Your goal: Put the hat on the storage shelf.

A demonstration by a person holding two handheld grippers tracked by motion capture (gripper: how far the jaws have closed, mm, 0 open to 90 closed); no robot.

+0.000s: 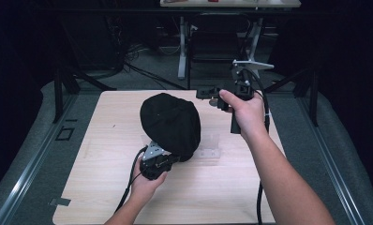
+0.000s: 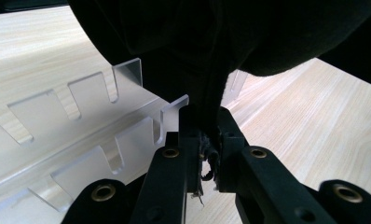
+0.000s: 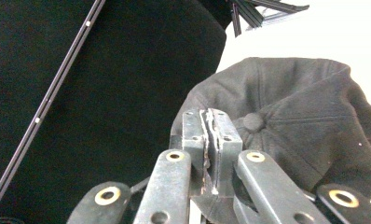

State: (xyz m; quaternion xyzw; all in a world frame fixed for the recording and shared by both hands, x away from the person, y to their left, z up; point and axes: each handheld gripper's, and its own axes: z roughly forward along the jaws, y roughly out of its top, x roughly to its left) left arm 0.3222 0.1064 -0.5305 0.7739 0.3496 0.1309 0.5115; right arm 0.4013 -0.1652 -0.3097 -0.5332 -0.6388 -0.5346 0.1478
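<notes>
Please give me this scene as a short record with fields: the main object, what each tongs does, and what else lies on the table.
main object: black cap, crown up, resting over a clear slotted rack
left tongs: shut on the cap's fabric edge, low near the table
right tongs: shut, holding nothing, raised above the table's far right side, pointing toward the cap
surface: light wooden tabletop

From above, my table (image 1: 105,187) is evenly lit while the room around it sinks into near black. The black cap (image 1: 170,124) swallows detail and reads as a flat dark blob. Along my left claw (image 2: 207,140), the clear acrylic rack (image 2: 81,126) catches pale glare. Along my right claw (image 3: 214,135), the background burns out white and the near jaws look soft.
</notes>
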